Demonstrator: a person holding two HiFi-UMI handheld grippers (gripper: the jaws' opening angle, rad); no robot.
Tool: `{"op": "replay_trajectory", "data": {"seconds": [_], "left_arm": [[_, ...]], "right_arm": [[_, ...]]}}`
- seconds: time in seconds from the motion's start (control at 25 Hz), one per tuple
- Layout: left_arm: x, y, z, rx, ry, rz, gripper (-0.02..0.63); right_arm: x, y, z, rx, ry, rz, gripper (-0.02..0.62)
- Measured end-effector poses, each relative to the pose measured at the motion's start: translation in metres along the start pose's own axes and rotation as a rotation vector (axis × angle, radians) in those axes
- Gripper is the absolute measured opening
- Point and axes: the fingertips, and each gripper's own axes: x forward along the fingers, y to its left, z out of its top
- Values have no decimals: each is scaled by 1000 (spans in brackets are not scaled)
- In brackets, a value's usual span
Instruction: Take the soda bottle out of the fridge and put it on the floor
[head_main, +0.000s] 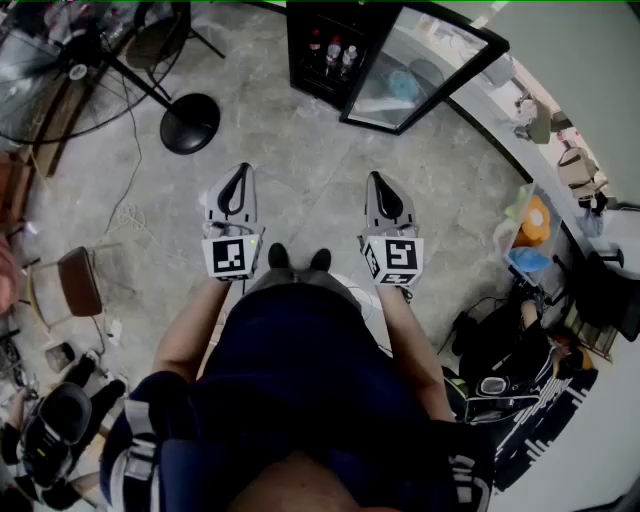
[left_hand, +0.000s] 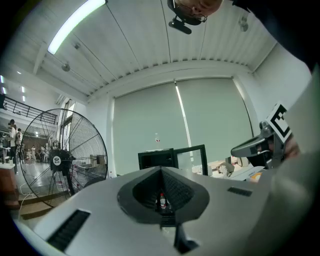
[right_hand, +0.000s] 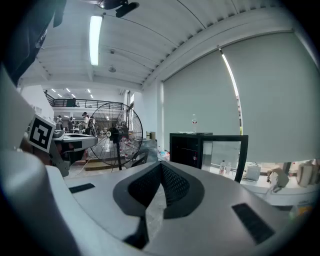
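Observation:
A black fridge (head_main: 325, 45) stands on the floor ahead of me with its glass door (head_main: 420, 70) swung open to the right. Three bottles (head_main: 333, 55) stand side by side on a shelf inside; which is the soda bottle I cannot tell. My left gripper (head_main: 241, 173) and right gripper (head_main: 377, 181) are held side by side over the floor, well short of the fridge, both shut and empty. In the left gripper view a red-capped bottle (left_hand: 162, 201) shows far off through the hollow below the jaws' shut tips. The right gripper view shows the fridge (right_hand: 187, 147) and its door (right_hand: 226, 156).
A large standing fan (head_main: 70, 70) with a round black base (head_main: 190, 123) is to the left of the fridge. A white counter (head_main: 520, 110) with clutter curves along the right. Bags and gear (head_main: 510, 350) lie at my right, a small chair (head_main: 80, 280) at my left.

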Motion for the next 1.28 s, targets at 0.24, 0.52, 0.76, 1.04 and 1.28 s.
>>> {"op": "replay_trajectory", "data": {"seconds": [0.24,0.52,0.76,1.04,1.28], "left_arm": [[4,4,2,8,-7,-2,26],[10,4,-1,6,3,-6,26],[11,4,0,5,3,-11,26],[14,2,-3,13,3,-21,25],[13,5,-5,11,9,-28,25]], "right_arm": [[3,2,-3,0,1,9,17],[9,2,-3,-5,3,25,17],[11,3,-2,-5,5,39,18],[15,0,-4,9,-2,53,33],[22,5,-5,11,2,78,112]]}}
